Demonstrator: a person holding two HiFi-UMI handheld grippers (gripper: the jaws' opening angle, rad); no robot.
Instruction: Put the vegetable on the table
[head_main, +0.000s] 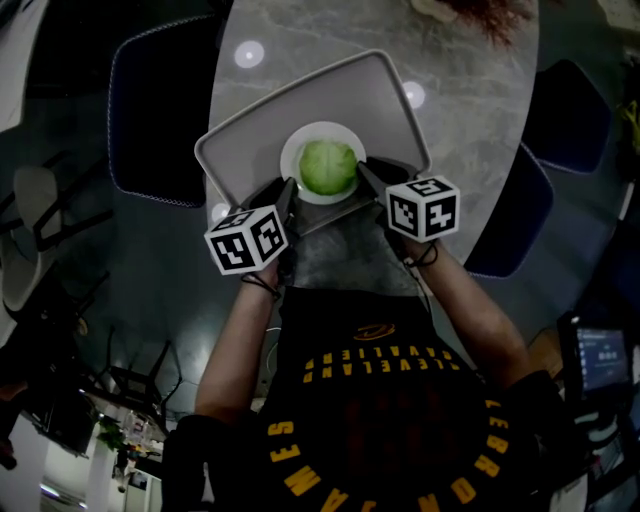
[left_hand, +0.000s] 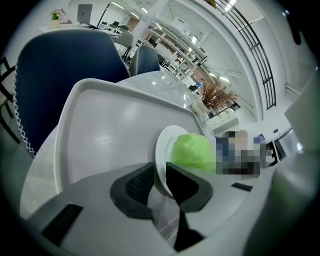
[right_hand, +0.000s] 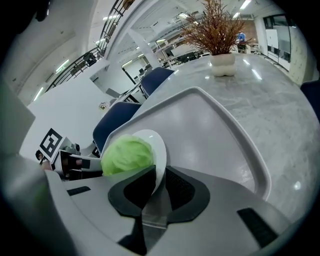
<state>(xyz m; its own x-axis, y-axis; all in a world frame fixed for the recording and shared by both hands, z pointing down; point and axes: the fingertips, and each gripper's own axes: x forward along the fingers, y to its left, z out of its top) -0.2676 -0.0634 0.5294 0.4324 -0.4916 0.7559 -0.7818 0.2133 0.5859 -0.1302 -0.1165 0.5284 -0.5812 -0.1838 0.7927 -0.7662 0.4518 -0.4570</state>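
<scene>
Nearest us, our left gripper (head_main: 287, 190) and right gripper (head_main: 366, 172) are each closed to a thin slit on the rim of the white plate (head_main: 296, 150), at its 8 and 4 o'clock. Each gripper view shows the rim pinched between the pads. On the plate sits the vegetable, a round green cabbage (head_main: 328, 167), over the grey tray (head_main: 255, 125); whether the plate touches the tray we cannot tell. We judge the cabbage light but free to roll, and the plate stiff, slick and breakable, so a level, two-sided rim hold suits it. Beyond, toward 12 o'clock, lie the bare marble tabletop (head_main: 470, 95) and a potted plant (right_hand: 216, 30).
</scene>
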